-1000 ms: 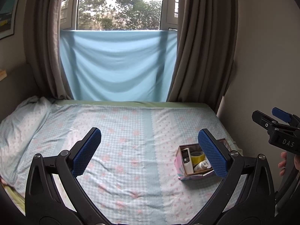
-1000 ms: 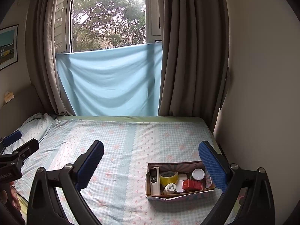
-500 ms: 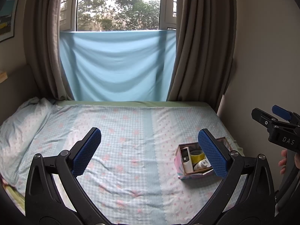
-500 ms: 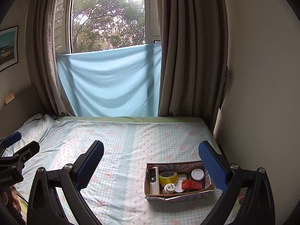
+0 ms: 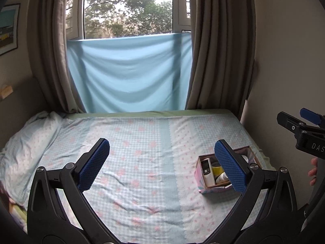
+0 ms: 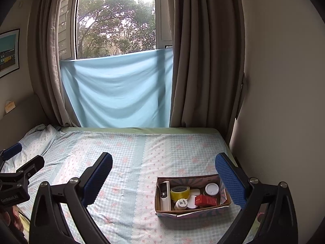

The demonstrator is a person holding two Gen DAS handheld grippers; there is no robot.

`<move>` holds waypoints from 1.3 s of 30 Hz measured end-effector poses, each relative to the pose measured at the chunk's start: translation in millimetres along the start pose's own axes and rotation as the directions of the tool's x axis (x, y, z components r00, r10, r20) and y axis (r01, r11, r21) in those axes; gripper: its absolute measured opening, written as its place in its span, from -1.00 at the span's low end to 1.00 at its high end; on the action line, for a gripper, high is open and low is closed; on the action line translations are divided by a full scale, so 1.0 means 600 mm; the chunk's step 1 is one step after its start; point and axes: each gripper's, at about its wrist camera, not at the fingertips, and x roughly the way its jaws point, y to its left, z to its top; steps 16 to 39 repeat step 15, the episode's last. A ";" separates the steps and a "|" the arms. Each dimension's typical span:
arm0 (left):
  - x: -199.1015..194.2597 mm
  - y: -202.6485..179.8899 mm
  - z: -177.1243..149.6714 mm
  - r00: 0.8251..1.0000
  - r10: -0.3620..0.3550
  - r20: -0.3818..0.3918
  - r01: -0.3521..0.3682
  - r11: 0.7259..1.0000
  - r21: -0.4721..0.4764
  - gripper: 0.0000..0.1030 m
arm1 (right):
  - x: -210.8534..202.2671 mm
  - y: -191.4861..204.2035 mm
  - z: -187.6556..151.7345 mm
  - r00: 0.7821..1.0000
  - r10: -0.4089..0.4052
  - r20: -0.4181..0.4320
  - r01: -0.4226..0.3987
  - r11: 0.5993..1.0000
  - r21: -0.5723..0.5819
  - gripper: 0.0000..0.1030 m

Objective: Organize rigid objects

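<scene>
Bed (image 6: 130, 162) by curtained window (image 6: 115, 24), cardboard box (image 6: 191, 210) on sheet, both hand-held grippers spread apart

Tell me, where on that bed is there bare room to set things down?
Most of the bedspread is free, from the pillow on one side across to the cardboard box, and behind the box up to the curtains. The box itself is crowded: remote, tape roll, jars, a red carton.

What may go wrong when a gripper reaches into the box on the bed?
The box sits on soft bedding near the bed's wall-side edge, so a push may tip or slide it. The items are packed tightly: the remote, tape roll and red carton touch, so open jaws may catch a neighbour.
</scene>
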 end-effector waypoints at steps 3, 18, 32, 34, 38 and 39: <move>-0.011 -0.007 -0.001 0.998 0.049 0.035 -0.049 0.999 0.005 0.99 | -0.002 -0.002 0.000 1.000 -0.001 0.001 0.001 1.000 0.001 0.96; -0.024 -0.018 -0.005 0.997 0.032 0.068 -0.031 0.999 -0.018 1.00 | -0.005 -0.007 -0.001 1.000 0.003 0.002 -0.003 1.000 0.012 0.96; -0.024 -0.018 -0.005 0.997 0.032 0.068 -0.031 0.999 -0.018 1.00 | -0.005 -0.007 -0.001 1.000 0.003 0.002 -0.003 1.000 0.012 0.96; -0.024 -0.018 -0.005 0.997 0.032 0.068 -0.031 0.999 -0.018 1.00 | -0.005 -0.007 -0.001 1.000 0.003 0.002 -0.003 1.000 0.012 0.96; -0.024 -0.018 -0.005 0.997 0.032 0.068 -0.031 0.999 -0.018 1.00 | -0.005 -0.007 -0.001 1.000 0.003 0.002 -0.003 1.000 0.012 0.96; -0.024 -0.018 -0.005 0.997 0.032 0.068 -0.031 0.999 -0.018 1.00 | -0.005 -0.007 -0.001 1.000 0.003 0.002 -0.003 1.000 0.012 0.96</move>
